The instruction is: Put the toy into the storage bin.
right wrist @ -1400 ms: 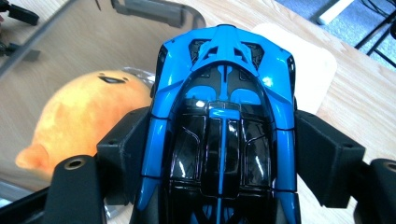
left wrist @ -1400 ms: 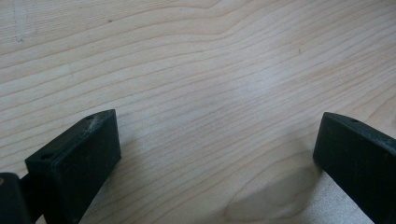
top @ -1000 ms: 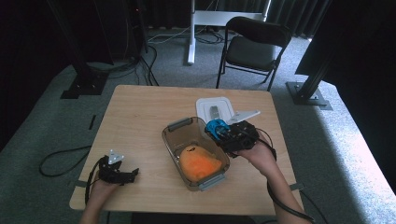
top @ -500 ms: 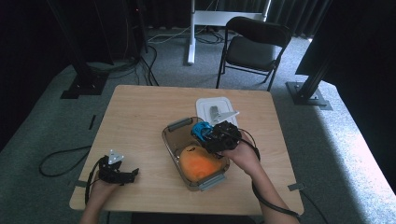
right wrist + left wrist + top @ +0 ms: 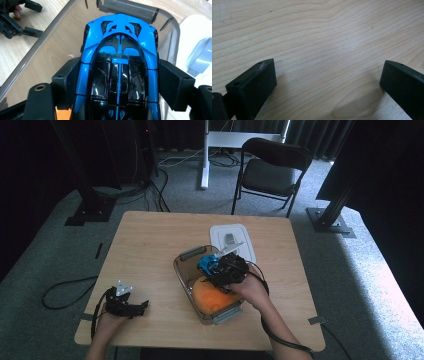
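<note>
- Car (image 5: 117, 65) pinched between my right gripper (image 5: 117, 82) pads, over bin (image 5: 186, 279).
- Lower level, beside orange thing (image 5: 212, 297); release gently.
- Left gripper (image 5: 329, 82) spread, idle.

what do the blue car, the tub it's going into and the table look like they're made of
Blue car: probably hard plastic, glossy; sharp highlights on the blue shell and black roof.
Tub: clear smoky plastic; the wood shows through its wall, with grey clip handles.
Table: light wood or wood-look laminate, matte; grain lines, a soft sheen.
</note>
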`<state>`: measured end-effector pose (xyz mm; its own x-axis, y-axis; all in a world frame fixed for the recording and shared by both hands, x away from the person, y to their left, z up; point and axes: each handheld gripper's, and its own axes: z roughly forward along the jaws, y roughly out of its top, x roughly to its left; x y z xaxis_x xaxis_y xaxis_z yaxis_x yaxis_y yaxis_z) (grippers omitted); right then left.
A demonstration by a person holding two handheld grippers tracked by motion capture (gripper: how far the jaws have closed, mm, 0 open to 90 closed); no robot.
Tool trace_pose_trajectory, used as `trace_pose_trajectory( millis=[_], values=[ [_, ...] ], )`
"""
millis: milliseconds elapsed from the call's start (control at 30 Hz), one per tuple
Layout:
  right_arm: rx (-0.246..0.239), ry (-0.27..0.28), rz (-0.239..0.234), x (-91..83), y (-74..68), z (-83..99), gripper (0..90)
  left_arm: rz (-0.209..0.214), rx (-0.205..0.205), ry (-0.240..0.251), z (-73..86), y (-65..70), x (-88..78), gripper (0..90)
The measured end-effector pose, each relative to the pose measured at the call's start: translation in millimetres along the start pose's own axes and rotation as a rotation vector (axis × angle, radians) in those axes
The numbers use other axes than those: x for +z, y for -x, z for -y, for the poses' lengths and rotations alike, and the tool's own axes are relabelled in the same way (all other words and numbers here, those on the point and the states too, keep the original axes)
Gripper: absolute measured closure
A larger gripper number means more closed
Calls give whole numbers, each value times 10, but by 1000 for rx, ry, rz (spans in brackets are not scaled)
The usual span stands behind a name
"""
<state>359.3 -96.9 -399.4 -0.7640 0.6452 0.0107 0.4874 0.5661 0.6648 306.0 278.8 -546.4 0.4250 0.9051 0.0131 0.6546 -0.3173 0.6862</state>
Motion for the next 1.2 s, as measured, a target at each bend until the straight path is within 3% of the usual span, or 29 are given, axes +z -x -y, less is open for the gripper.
trace_pose_trajectory(
  millis=[733, 900, 1033, 1200],
  values=[
    [65, -24, 37, 180, -14, 57, 249, 1, 1, 2, 2, -1, 0, 12],
    [77, -30, 25, 184, 0, 57, 247, 1, 1, 2, 2, 0, 1, 11],
    [78, -74, -17, 225, 12, 47, 237, 1, 1, 2, 2, -1, 0, 11],
    [67, -107, -26, 261, 13, 26, 230, 1, 1, 2, 2, 0, 0, 11]
  ],
)
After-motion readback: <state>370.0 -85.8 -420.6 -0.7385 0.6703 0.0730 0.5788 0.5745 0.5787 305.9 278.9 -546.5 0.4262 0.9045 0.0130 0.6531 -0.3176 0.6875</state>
